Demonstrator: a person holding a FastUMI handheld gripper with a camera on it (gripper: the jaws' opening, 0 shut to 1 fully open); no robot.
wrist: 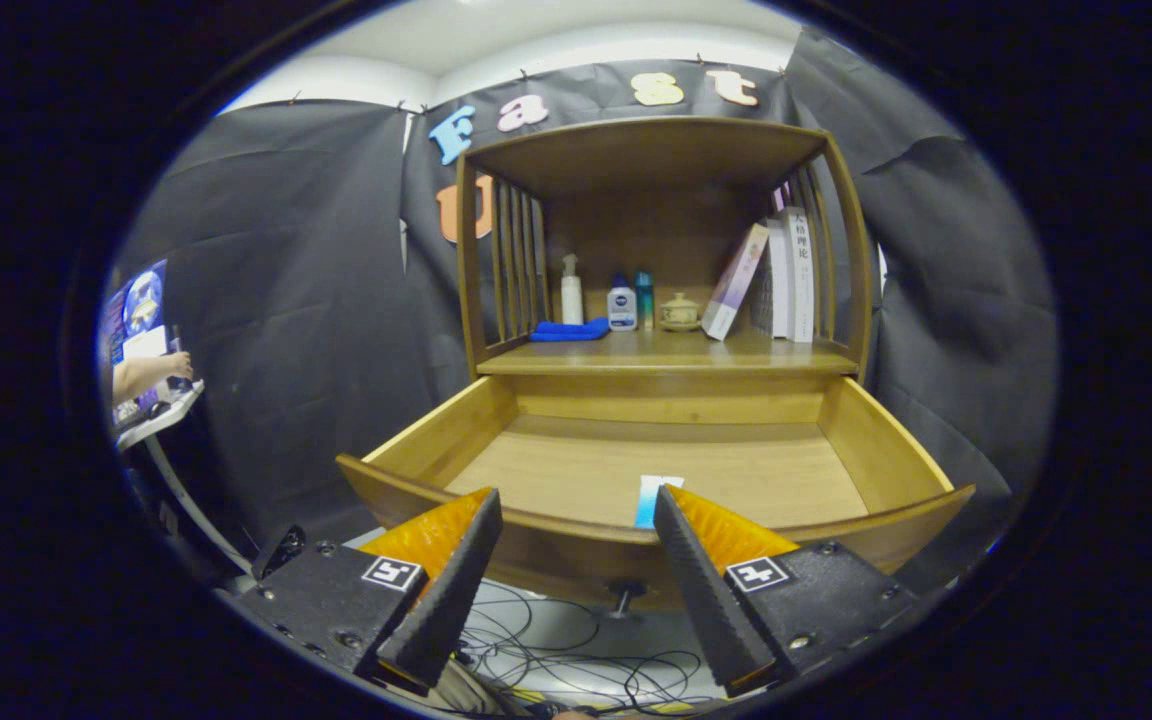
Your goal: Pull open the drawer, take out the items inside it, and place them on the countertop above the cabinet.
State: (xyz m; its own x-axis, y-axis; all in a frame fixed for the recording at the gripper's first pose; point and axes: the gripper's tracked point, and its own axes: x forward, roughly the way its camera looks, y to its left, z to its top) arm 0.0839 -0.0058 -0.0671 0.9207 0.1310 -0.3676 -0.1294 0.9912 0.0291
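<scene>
1. At the far left of the frame, a person's arm (146, 375) reaches over a small white table (161, 418), with a screen (136, 310) lit behind it.
2. Lower left, the tool's left finger (441, 590) rises dark and ribbed, with orange plastic on its outer side and a black-and-white marker (392, 573) on its black base.
3. Low in the middle, the tool (576, 520) stands with its fingers wide apart, gripping nothing; the tips sit just in front of the drawer's curved front edge.
4. Centre frame, the drawer (896, 460) is pulled fully open, its pale wood floor in plain sight.
5. Inside it, a small blue-and-white packet (654, 492) lies flat near the front rim, just beyond the right finger's tip and touching neither finger.
6. Below the drawer front, a round knob (626, 598) hangs over tangled cables (556, 650) on the floor.
7. Above the drawer, the worktop (666, 355) carries, from left to right, a folded blue cloth (570, 329), a white pump bottle (571, 292), a blue-capped white bottle (622, 304), a slim teal bottle (644, 299), a small lidded pot (679, 311), a leaning book (735, 281) and upright books (792, 275).
8. Lower right, the right finger (698, 590) mirrors the left one, with its own marker (757, 573).
</scene>
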